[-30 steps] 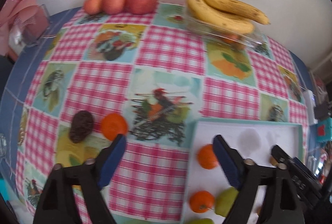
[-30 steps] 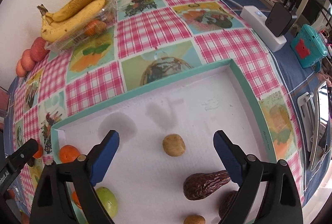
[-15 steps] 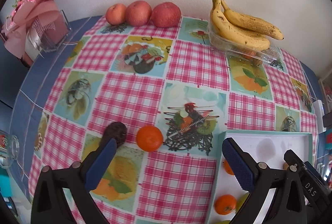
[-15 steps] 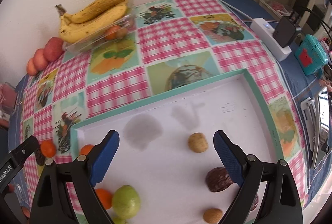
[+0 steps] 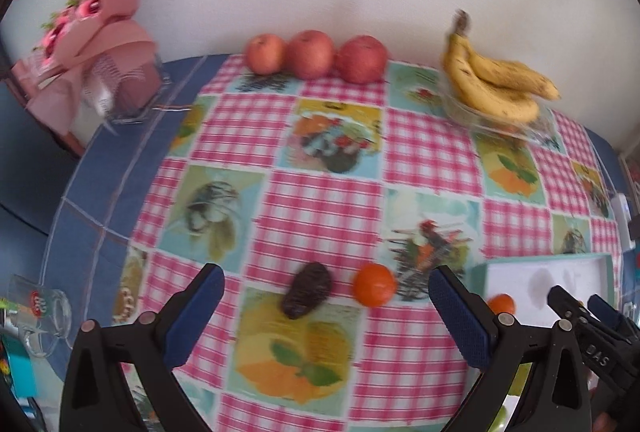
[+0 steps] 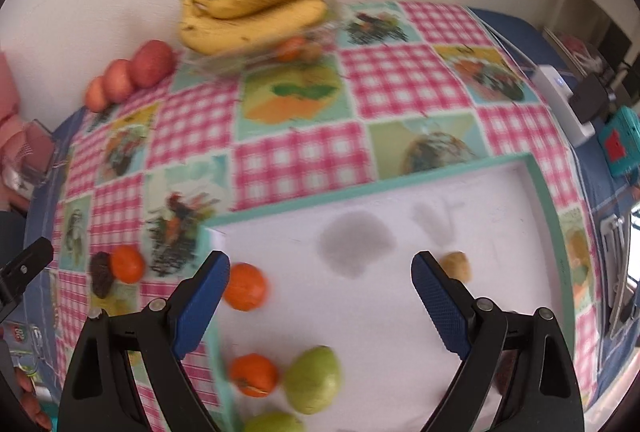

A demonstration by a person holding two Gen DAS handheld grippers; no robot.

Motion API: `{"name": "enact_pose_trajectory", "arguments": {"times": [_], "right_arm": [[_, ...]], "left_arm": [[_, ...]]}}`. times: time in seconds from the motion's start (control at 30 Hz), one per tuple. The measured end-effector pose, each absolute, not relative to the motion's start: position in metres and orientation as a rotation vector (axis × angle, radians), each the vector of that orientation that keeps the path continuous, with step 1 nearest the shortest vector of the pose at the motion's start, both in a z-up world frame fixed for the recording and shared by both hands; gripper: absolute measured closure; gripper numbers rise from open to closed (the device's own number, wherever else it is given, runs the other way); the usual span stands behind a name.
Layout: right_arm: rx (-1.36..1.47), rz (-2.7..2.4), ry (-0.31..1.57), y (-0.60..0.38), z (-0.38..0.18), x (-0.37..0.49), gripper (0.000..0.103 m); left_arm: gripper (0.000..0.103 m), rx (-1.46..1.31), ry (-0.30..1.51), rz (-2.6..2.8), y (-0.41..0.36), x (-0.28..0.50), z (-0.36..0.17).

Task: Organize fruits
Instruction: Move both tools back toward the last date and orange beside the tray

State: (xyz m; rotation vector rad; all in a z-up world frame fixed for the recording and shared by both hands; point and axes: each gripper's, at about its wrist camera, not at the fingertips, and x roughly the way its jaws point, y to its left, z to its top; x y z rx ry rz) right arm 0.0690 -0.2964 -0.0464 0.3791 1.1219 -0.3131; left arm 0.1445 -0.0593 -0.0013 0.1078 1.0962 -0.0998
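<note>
A mandarin (image 5: 374, 290) and a dark wrinkled fruit (image 5: 306, 296) lie side by side on the checked tablecloth. My left gripper (image 5: 325, 274) hovers open above and short of them, holding nothing. To their right is a white tray with a teal rim (image 5: 540, 264). In the right wrist view the tray (image 6: 360, 187) holds two mandarins (image 6: 244, 286), two green fruits (image 6: 312, 378) and a small brown fruit (image 6: 454, 266). My right gripper (image 6: 320, 264) is open and empty over the tray's near left part.
Three red apples (image 5: 316, 53) line the back wall, and bananas (image 5: 496, 83) rest on a clear box of small fruit. A pink bouquet (image 5: 92, 43) in a clear container stands back left. A glass mug (image 5: 40, 312) sits near left. A power strip (image 6: 564, 103) and gadgets lie right.
Both grippers have drawn back and up, so more of the table shows. The left view has swung left toward the loose mandarin and dark fruit. Both stay open.
</note>
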Motion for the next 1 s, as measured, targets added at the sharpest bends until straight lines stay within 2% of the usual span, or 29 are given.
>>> {"name": "enact_pose_trajectory", "arguments": {"times": [0.4, 0.67, 1.0], "right_arm": [[0.354, -0.158, 1.017, -0.228, -0.023, 0.103, 0.011], [0.297, -0.077, 0.980, -0.190, -0.017, 0.116, 0.011], [0.249, -0.038, 0.996, -0.162, -0.028, 0.131, 0.011]], "left_arm": [[0.000, -0.028, 1.029, 0.043, 0.032, 0.157, 0.023], [0.000, -0.074, 0.984, 0.047, 0.060, 0.161, 0.033], [0.000, -0.175, 1.044, 0.070, 0.075, 0.172, 0.016]]}}
